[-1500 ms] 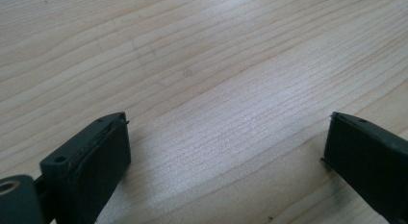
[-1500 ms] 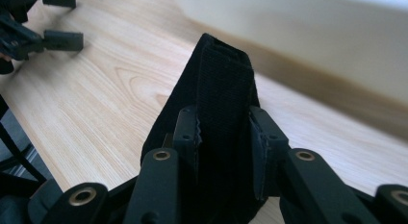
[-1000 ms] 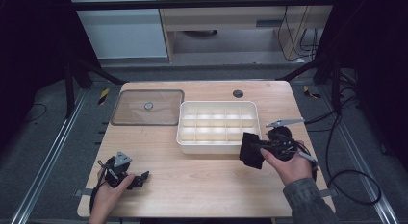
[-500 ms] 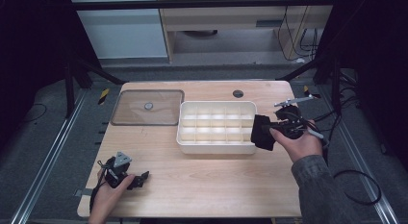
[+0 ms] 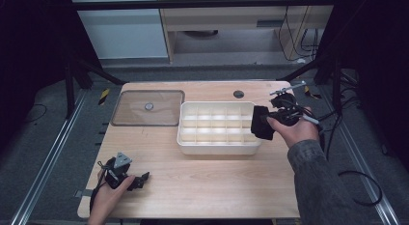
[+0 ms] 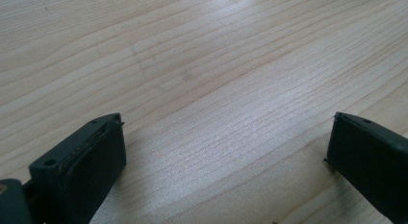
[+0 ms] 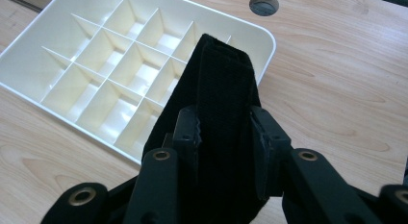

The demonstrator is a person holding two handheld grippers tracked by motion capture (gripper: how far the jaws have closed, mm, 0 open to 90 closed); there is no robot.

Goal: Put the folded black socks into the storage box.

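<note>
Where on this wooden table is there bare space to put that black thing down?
The widest bare wood lies along the near edge of the wooden table, between the white divided plastic tray and the left gripper. It is crowded at the tray's right end, where the right gripper holds the folded black fabric piece. The clear flat lid fills the far left.

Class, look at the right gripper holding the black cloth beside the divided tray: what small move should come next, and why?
Probably carry the black cloth a little further over the white tray and lower it toward a compartment. The right gripper is clamped on it at the tray's right end, and the compartments look empty.
</note>
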